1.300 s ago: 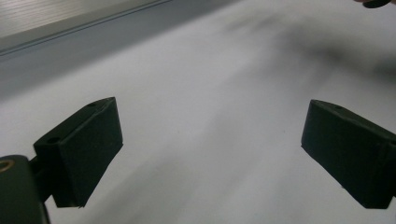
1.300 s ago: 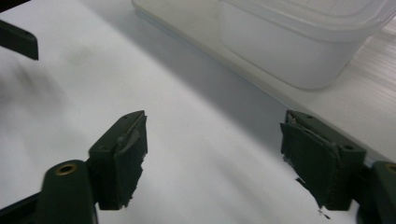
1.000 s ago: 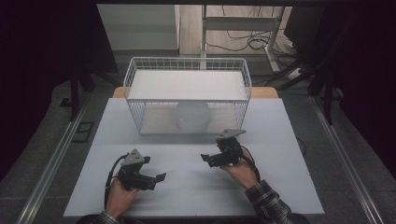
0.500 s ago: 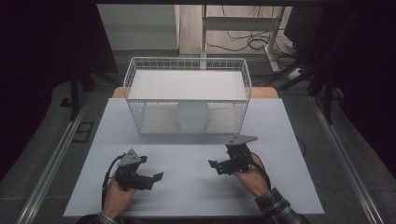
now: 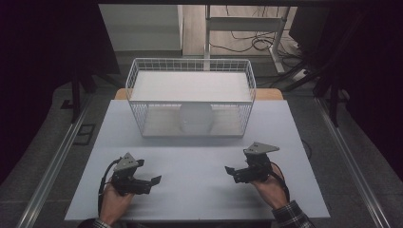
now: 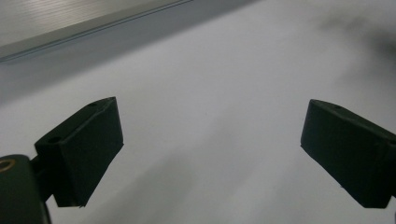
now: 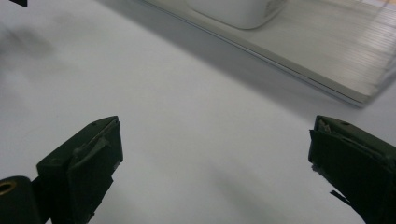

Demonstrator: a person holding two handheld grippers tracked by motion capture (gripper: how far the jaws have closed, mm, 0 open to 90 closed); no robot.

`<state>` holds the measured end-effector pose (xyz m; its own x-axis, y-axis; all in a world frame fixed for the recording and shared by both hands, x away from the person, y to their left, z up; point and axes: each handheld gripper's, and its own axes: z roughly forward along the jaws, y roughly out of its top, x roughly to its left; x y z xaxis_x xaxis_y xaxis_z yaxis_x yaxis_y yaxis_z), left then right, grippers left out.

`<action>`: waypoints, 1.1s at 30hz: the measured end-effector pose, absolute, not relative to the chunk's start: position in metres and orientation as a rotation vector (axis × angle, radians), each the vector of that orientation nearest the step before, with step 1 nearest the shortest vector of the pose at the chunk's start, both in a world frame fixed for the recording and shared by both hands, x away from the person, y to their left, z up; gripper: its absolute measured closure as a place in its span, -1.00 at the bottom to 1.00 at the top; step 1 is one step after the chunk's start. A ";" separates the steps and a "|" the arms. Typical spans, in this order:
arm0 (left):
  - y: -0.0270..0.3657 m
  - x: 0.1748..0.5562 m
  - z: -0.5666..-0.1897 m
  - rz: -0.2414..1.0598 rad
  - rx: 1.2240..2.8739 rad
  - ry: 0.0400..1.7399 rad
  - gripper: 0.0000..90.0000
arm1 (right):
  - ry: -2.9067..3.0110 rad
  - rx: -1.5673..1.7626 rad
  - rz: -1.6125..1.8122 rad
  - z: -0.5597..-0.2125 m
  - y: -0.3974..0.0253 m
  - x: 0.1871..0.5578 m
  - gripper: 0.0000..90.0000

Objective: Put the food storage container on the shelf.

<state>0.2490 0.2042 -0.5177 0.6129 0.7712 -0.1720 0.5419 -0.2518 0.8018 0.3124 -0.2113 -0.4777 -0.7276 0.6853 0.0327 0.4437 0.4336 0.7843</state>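
Observation:
A white wire basket (image 5: pixel 190 102) stands at the back middle of the white table (image 5: pixel 199 194). Inside it, against the front wall, rests a white rounded object (image 5: pixel 196 118). My left gripper (image 5: pixel 153 181) lies low at the front left with its jaws pointing right. In the left gripper view the left gripper (image 6: pixel 210 158) is open, with only bare table between the jaws. My right gripper (image 5: pixel 231 172) sits at the front right, jaws pointing left. The right gripper view shows the right gripper (image 7: pixel 215 172) open and holding nothing, with the white object (image 7: pixel 238 9) and the basket's base (image 7: pixel 317 56) ahead.
Bare tabletop lies between the two grippers and in front of the basket. Dark floor, a metal rail (image 5: pixel 57 161) on the left and cables (image 5: pixel 247 45) behind the table surround it. A wooden edge (image 5: pixel 268 94) shows behind the basket.
My right gripper has drawn back from the basket, moving right and toward the front edge. My left gripper has shifted slightly left and nearer the front edge. Both stay open.

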 end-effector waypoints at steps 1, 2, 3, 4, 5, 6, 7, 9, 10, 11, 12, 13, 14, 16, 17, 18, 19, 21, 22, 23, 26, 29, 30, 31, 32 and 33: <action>0.206 0.248 -0.518 0.325 1.935 1.046 -0.88 | 2.394 0.981 1.182 -0.477 -0.214 0.311 -0.94; 0.206 0.248 -0.518 0.329 1.936 1.048 -0.88 | 2.387 0.990 1.183 -0.477 -0.218 0.310 -0.94; 0.208 0.247 -0.518 0.334 1.936 1.052 -0.88 | 2.383 0.992 1.183 -0.477 -0.220 0.309 -0.94; 0.209 0.246 -0.518 0.338 1.936 1.057 -0.88 | 2.376 1.003 1.182 -0.477 -0.223 0.308 -0.94; 0.210 0.245 -0.518 0.341 1.936 1.061 -0.88 | 2.370 1.008 1.180 -0.477 -0.227 0.306 -0.94; 0.212 0.244 -0.518 0.342 1.934 1.066 -0.88 | 2.362 1.015 1.178 -0.477 -0.230 0.305 -0.94; 0.213 0.243 -0.518 0.343 1.934 1.071 -0.88 | 2.356 1.022 1.177 -0.477 -0.234 0.303 -0.94; 0.216 0.241 -0.519 0.350 1.934 1.078 -0.88 | 2.344 1.034 1.177 -0.477 -0.240 0.300 -0.94; 0.218 0.240 -0.519 0.354 1.935 1.082 -0.88 | 2.337 1.039 1.175 -0.477 -0.243 0.299 -0.94; 0.219 0.238 -0.519 0.357 1.932 1.087 -0.88 | 2.332 1.046 1.174 -0.477 -0.246 0.297 -0.94; 0.220 0.237 -0.520 0.363 1.932 1.089 -0.89 | 2.327 1.047 1.174 -0.478 -0.249 0.296 -0.94; 0.221 0.237 -0.520 0.366 1.931 1.093 -0.89 | 2.323 1.049 1.177 -0.478 -0.252 0.295 -0.94; 0.222 0.236 -0.520 0.371 1.932 1.096 -0.89 | 2.323 1.050 1.176 -0.478 -0.254 0.294 -0.94; 0.224 0.233 -0.521 0.383 1.932 1.102 -0.89 | 2.318 1.052 1.170 -0.480 -0.258 0.291 -0.94; 0.226 0.232 -0.521 0.390 1.931 1.106 -0.90 | 2.317 1.052 1.165 -0.481 -0.260 0.289 -0.94; 0.227 0.231 -0.522 0.395 1.931 1.108 -0.90 | 2.318 1.051 1.160 -0.482 -0.263 0.288 -0.94; 0.228 0.230 -0.522 0.402 1.930 1.110 -0.90 | 2.316 1.053 1.157 -0.483 -0.264 0.286 -0.94; 0.229 0.229 -0.523 0.409 1.930 1.114 -0.91 | 2.315 1.057 1.142 -0.485 -0.267 0.285 -0.94; 0.230 0.228 -0.523 0.414 1.932 1.120 -0.91 | 2.314 1.059 1.135 -0.486 -0.269 0.284 -0.94; 0.231 0.228 -0.524 0.416 1.935 1.124 -0.91 | 2.315 1.065 1.130 -0.488 -0.271 0.283 -0.94; 0.233 0.226 -0.527 0.418 1.943 1.135 -0.92 | 2.320 1.091 1.115 -0.492 -0.276 0.280 -0.95; 0.234 0.225 -0.529 0.423 1.956 1.146 -0.93 | 2.331 1.108 1.094 -0.498 -0.280 0.279 -0.95; 0.234 0.225 -0.530 0.422 1.959 1.150 -0.93 | 2.336 1.116 1.088 -0.499 -0.281 0.278 -0.95; 0.234 0.225 -0.530 0.422 1.959 1.150 -0.94 | 2.336 1.116 1.088 -0.499 -0.281 0.278 -0.95; 0.234 0.225 -0.531 0.422 1.963 1.159 -0.94 | 2.344 1.127 1.081 -0.503 -0.282 0.277 -0.96; 0.235 0.225 -0.531 0.419 1.968 1.166 -0.94 | 2.349 1.134 1.074 -0.504 -0.283 0.277 -0.96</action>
